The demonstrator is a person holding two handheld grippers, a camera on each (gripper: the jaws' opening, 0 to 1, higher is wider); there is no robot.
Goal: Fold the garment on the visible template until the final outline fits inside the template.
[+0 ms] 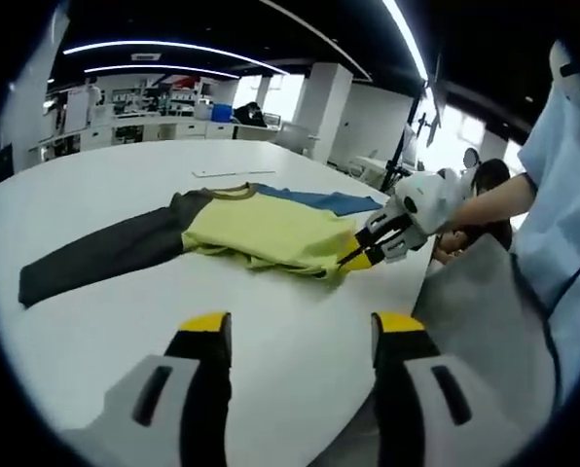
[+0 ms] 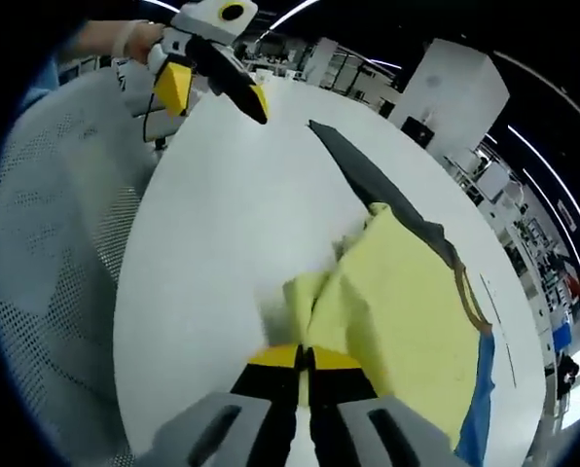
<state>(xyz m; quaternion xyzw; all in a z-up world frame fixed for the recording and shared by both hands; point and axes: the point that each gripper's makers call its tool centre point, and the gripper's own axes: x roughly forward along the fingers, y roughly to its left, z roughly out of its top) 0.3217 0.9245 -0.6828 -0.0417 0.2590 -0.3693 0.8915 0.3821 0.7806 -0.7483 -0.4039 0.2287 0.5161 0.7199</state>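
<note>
Centrally on the broad white bench: a yellow T-shirt with dark grey sleeves and brown collar, spread flat over a blue rectangular template sheet peeking out beyond the collar. Right gripper at the shirt's near hem, yellow-tipped fingers clenched tight on a bunched fold of yellow cloth. Left gripper off the shirt, above bare bench short of the hem, fingers released and spread wide, grasping nothing. Grey mesh chair beside the bench edge.
</note>
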